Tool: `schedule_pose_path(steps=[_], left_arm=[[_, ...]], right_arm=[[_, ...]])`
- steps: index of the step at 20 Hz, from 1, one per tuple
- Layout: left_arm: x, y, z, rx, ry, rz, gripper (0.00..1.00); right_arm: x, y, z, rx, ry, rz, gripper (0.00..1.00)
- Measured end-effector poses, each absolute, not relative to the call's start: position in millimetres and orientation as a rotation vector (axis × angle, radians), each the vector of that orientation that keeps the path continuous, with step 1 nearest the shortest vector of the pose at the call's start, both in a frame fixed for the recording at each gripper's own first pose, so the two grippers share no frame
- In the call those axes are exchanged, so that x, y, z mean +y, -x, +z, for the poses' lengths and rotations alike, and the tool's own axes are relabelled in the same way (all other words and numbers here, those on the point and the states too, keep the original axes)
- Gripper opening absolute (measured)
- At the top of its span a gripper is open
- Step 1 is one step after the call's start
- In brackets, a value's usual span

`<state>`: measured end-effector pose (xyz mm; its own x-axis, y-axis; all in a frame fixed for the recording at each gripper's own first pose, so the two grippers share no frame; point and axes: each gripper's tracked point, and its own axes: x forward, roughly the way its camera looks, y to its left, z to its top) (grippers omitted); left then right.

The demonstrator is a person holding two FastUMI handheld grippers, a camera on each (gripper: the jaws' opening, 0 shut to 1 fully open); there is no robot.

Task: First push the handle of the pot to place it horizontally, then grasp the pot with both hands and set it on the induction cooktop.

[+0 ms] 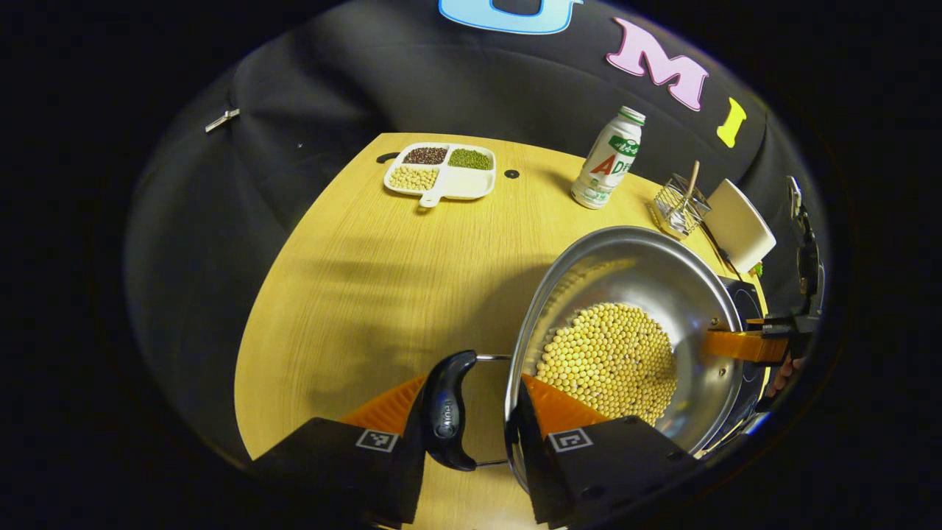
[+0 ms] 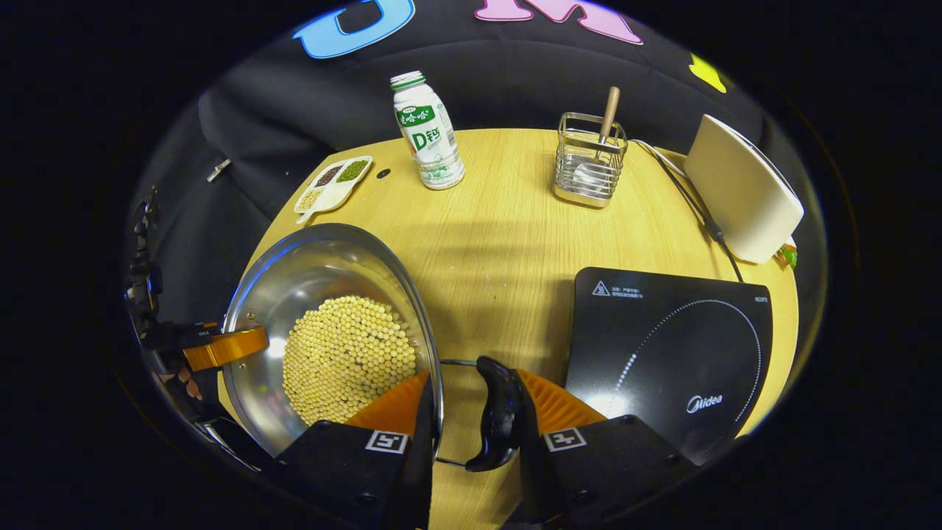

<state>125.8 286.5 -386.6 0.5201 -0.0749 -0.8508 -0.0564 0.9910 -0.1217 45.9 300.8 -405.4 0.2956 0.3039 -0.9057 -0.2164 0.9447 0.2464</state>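
The pot [image 2: 324, 272] is shiny polished metal; its handle [image 2: 499, 414] looks like glossy plastic. The table [image 2: 500, 243] shows matt wood grain, the induction cooktop [image 2: 677, 353] smooth glossy glass, the utensil holder [image 2: 589, 165] metal wire.

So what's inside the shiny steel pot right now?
The steel pot holds a heap of pale yellow soybeans, piled toward one side. Bare metal shows around them. Whatever lies under the beans is covered.

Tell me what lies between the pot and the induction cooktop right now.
In the right gripper view, only bare wooden table separates the pot from the induction cooktop, apart from the pot's own black handle jutting toward it.
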Motion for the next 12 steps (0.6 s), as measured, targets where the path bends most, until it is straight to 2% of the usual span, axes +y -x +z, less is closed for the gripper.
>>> schedule_pose_path(steps=[6, 12], left_arm=[[256.0, -93.3, -344.2, 1.028, 0.146, -0.008, 0.59], [194.8, -71.9, -314.1, 1.031, 0.096, -0.044, 0.59]], right_arm=[[266.3, -22.6, -363.6, 1.212, -0.097, 0.345, 0.52], [198.9, 1.4, -337.8, 1.216, -0.138, 0.307, 0.52]])
